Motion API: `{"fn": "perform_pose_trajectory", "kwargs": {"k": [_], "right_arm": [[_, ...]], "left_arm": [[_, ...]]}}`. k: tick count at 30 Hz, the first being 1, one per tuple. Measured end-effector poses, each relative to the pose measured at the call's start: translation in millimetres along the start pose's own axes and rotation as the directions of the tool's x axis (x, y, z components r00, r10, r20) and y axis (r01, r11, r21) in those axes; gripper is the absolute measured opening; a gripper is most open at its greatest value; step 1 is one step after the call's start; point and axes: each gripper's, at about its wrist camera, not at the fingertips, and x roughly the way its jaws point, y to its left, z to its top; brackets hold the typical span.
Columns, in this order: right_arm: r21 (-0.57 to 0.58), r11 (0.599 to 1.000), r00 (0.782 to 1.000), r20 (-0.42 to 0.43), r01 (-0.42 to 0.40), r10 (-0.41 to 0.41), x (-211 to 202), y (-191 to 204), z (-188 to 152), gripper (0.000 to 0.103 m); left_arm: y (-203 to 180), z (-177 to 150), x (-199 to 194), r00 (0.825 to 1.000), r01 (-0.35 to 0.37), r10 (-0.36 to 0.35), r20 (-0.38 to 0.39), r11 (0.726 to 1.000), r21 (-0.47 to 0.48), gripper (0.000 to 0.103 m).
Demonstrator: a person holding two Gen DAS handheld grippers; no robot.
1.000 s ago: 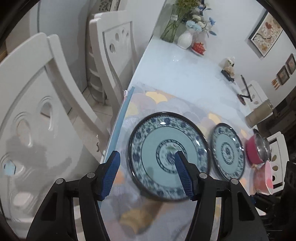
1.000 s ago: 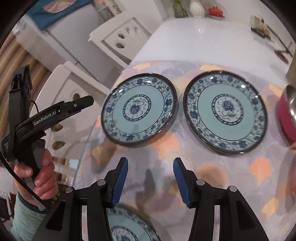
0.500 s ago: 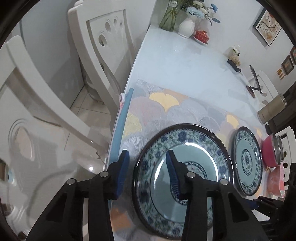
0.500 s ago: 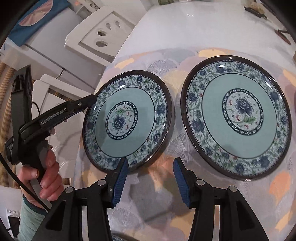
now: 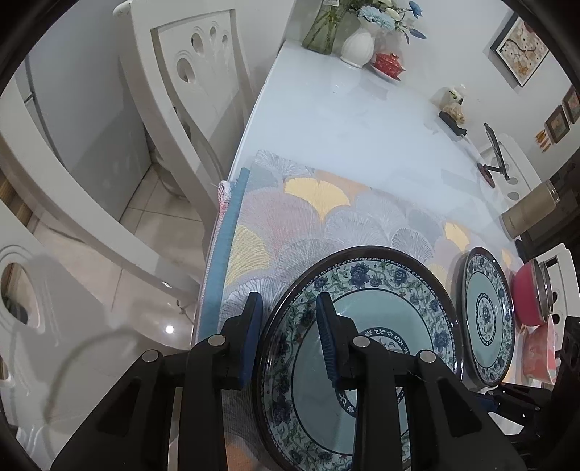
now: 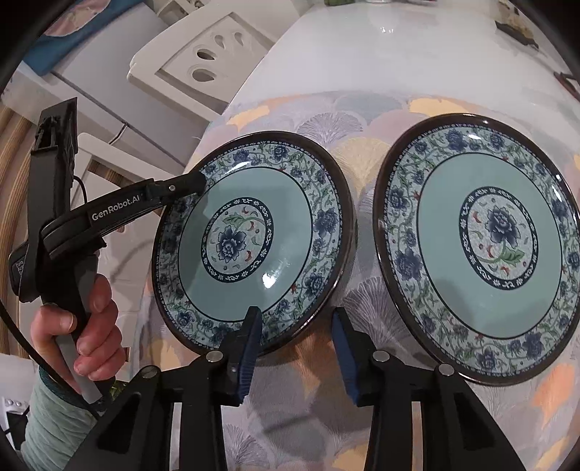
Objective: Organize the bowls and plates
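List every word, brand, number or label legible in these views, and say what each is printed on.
"GenRobot.AI": white print on the side of the left gripper, seen in the right wrist view.
Small white print on that gripper's handle base: too small to read.
Tag on the glass vase: blurred, unreadable.

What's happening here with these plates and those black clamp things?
A person is tidying dishes with two handheld grippers. The left gripper straddles the rim of the left plate, which looks tipped up off the patterned mat. The right gripper hovers open by that plate's near edge. A matching plate lies alongside.
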Motion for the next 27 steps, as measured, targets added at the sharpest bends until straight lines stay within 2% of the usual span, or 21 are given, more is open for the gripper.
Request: {"fn": "perform_pose_trajectory", "kwargs": {"k": [10,14,20,27], "right_arm": [[-0.059,0.998,0.999,0.029,0.026,-0.024,15,16,6,0.035],[-0.125,0.990,0.997,0.044,0.068,-0.063,16,27,-1,0.031],[-0.180,0.981,0.998,0.033,0.065,-0.060,7,39,-15,0.031],[-0.238,0.970,0.998,0.048,0.045,-0.034,-33,57,-50,0.031]], "left_arm": [[-3,-4,-4,1.000,-0.005,0.005,-0.006,1.000,0.025,0.028],[-5,-9,-12,1.000,-0.007,0.007,-0.006,0.999,0.041,0.028],[-11,-30,-39,0.999,-0.037,0.037,0.013,0.998,0.050,0.028],[-20,-67,-96,0.997,-0.025,0.024,0.074,1.000,0.009,0.028]]}}
